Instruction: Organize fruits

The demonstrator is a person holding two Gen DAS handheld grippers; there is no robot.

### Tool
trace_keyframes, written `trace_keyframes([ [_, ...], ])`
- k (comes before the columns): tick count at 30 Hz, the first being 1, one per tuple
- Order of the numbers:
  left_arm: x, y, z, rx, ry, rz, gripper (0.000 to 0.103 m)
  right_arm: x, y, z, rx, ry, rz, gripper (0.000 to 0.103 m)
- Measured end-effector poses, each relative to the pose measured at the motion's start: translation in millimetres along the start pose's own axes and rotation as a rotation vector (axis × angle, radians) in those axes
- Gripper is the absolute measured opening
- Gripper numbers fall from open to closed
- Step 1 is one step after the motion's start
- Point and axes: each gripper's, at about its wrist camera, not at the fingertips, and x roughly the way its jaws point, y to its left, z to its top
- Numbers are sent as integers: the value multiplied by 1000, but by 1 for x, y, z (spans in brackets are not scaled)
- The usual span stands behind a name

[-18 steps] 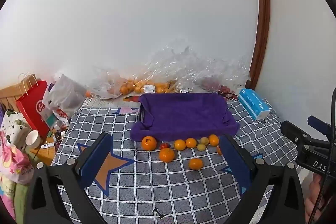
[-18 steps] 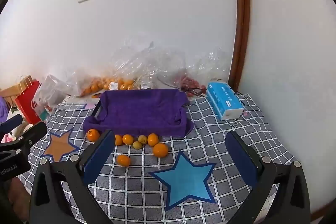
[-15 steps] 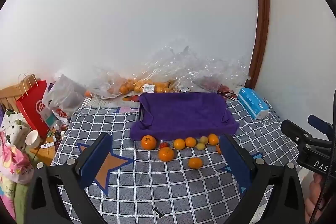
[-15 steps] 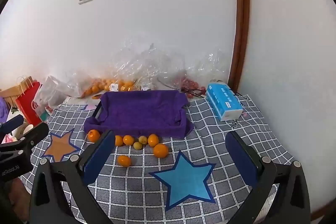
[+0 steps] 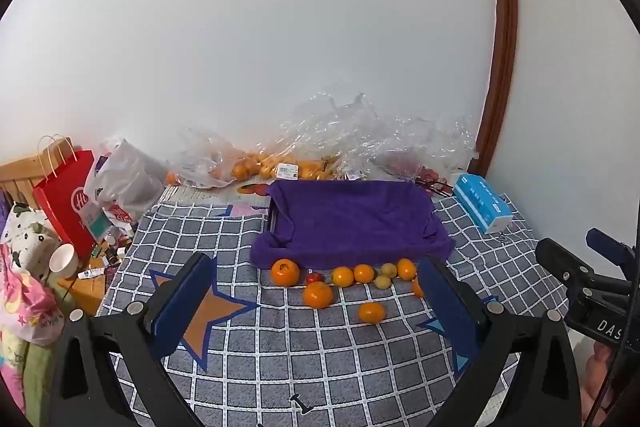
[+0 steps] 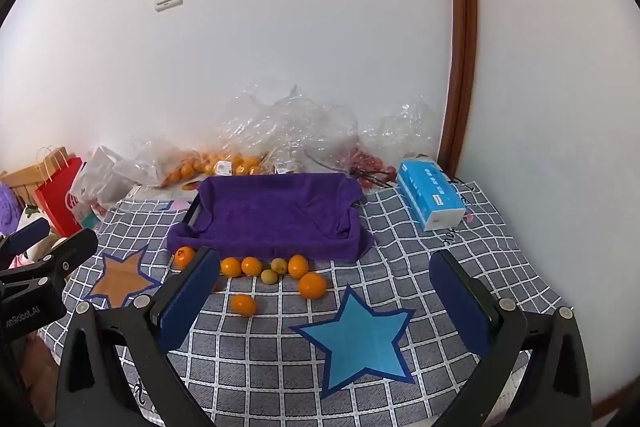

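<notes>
Orange fruits (image 5: 318,294) unmoved; left tongs (image 5: 316,301), right tongs (image 6: 324,301) still wide open, empty.

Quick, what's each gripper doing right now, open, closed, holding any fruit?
Left gripper: open, holding nothing.
Right gripper: open, holding nothing.

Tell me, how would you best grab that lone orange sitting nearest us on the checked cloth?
Judging by its round shape, grip the lone orange across its widest middle, coming down from above and the near side. It sits apart from the other fruit, so an open gripper has room on both flanks.
</notes>
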Motion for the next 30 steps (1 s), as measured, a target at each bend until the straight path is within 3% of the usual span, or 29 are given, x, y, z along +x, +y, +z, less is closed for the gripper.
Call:
trace_keyframes([
  [30, -4, 0, -6, -7, -7, 10, 103, -2, 5, -5, -6, -3, 7, 103],
])
